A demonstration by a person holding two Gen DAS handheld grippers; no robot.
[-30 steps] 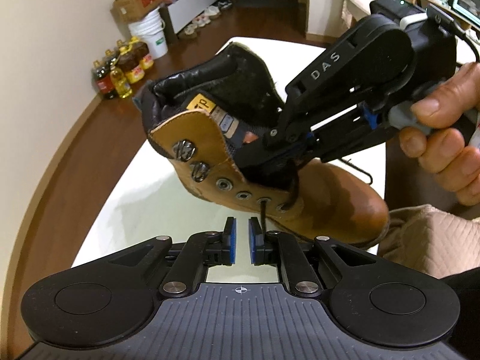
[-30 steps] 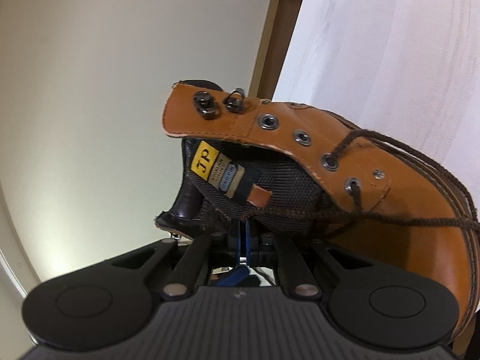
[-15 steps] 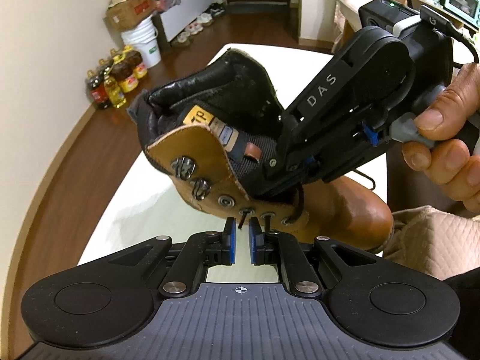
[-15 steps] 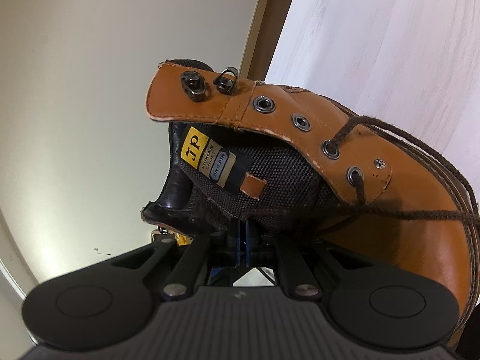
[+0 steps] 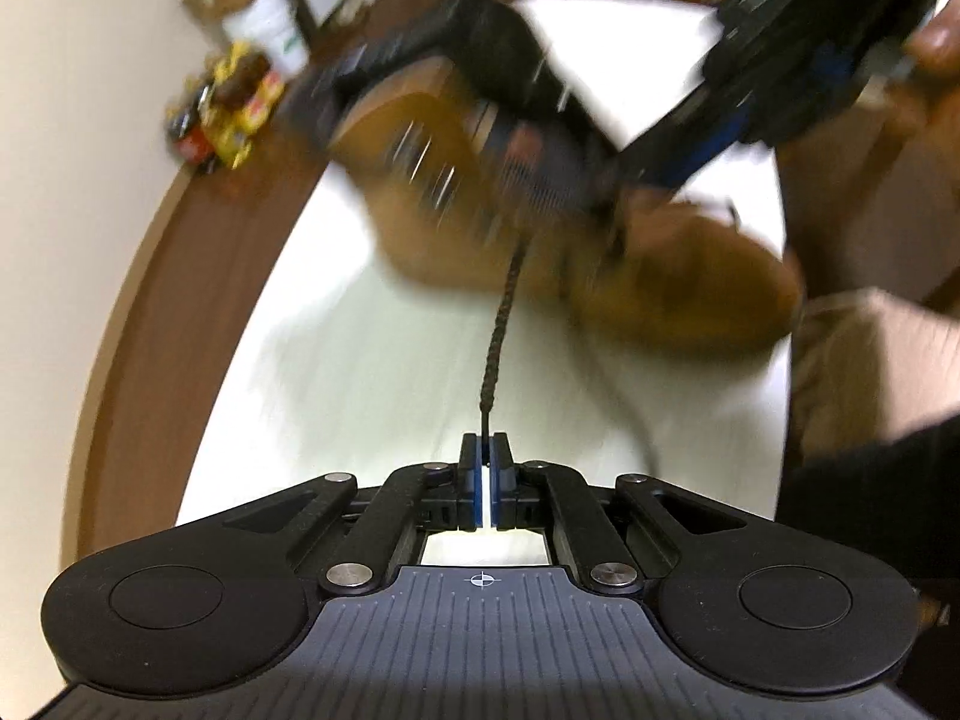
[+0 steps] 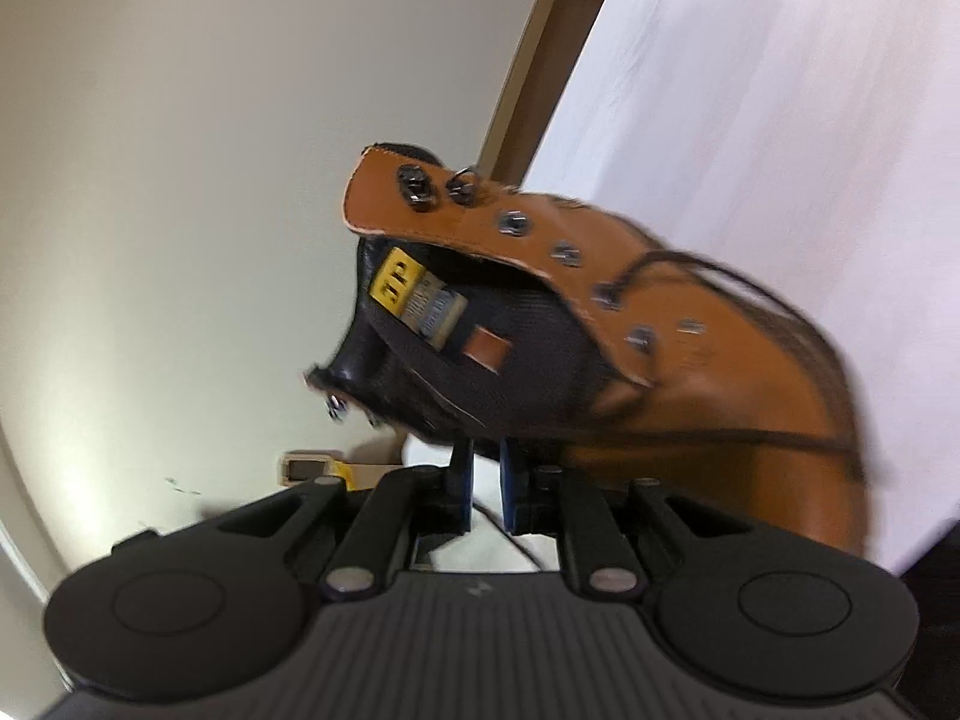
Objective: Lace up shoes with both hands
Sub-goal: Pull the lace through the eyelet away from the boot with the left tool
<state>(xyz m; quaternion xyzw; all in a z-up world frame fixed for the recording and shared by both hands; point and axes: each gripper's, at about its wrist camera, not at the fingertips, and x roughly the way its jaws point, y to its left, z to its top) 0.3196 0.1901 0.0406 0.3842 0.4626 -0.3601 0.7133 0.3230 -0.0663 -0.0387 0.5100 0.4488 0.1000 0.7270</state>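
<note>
On the far left of your left-wrist view, a cluster of yellow-labelled bottles stands on the brown floor by the wall, with a white bucket behind them; the blur leaves their labels unreadable. Further right, the tan boot lies on the white table, smeared by motion. A dark braided lace runs straight from the boot's eyelets down to your left gripper, whose jaws are closing on the lace tip, the blue pads pinching it. At upper right your right gripper reaches in over the boot's ankle, with your hand at the edge; any writing on its body is too blurred to read.

In the right-wrist view, the boot's black mesh tongue carries a yellow tag with black letters that look like "JP", then a grey label with unreadable small print, then a small brown leather tab. Below them your right gripper's jaws are opening, the blue pads apart with nothing visibly between them, just under the boot's collar. Further right, brown lace strands cross the boot's side.
</note>
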